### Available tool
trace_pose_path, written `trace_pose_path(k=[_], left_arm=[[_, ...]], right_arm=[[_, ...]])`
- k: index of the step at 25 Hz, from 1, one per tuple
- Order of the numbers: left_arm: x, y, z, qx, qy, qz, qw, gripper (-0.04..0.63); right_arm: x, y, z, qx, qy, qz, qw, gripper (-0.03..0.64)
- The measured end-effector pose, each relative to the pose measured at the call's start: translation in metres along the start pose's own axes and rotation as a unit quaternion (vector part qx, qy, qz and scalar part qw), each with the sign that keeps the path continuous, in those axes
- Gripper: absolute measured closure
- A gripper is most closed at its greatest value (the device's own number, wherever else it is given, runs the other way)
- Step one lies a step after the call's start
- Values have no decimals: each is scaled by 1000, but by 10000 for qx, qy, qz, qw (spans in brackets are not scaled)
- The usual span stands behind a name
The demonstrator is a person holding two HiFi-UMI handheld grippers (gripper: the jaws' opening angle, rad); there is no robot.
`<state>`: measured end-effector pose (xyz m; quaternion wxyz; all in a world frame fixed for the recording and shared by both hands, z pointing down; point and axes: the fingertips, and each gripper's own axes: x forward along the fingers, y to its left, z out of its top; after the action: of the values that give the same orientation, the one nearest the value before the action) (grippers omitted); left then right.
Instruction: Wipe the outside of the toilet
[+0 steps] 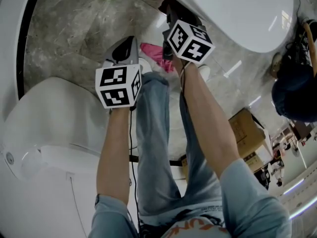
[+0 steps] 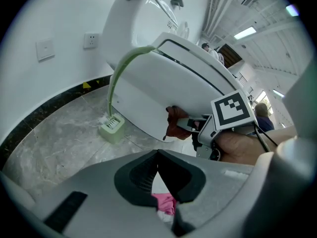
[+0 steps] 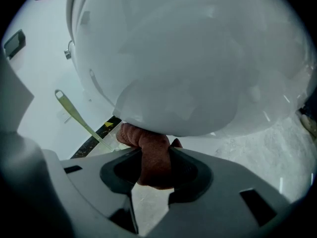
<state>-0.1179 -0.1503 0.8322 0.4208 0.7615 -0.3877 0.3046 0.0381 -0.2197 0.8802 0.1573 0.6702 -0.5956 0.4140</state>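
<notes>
Down low, the right tongs (image 3: 154, 156) pinch a brown cloth (image 3: 142, 139) against the underside of the toilet (image 3: 198, 58).

Seen from the right gripper view, the cloth is bunched between the two dark pads, and its upper end touches the white bowl's curved lower edge, above the marble floor (image 3: 277, 148). The left tongs (image 2: 157, 155) are pressed together at their tips with nothing in them, held apart from the bowl and pointing toward it. A pink thing (image 1: 154, 52) lies on the floor behind them and shows through the gap below their tips. A pale green brush holder (image 2: 112, 128) stands on the floor just beside the bowl, near the white wall (image 2: 59, 19), and its long handle curves up along the toilet's side.
</notes>
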Motion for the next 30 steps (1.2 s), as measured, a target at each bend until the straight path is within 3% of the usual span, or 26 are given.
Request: trace_pose_path(k=[13, 20, 30], left_arm=[[3, -80, 0, 374, 234, -87, 9990, 597], [11, -143, -3, 393, 315, -275, 9984, 597], [26, -226, -4, 734, 341, -475, 9956, 597]], right_arm=[[-53, -75, -7, -114, 399, -67, 9991, 460], [-82, -129, -4, -394, 653, -64, 9971, 460], [-140, -222, 3, -54, 558, -412, 9976, 462]])
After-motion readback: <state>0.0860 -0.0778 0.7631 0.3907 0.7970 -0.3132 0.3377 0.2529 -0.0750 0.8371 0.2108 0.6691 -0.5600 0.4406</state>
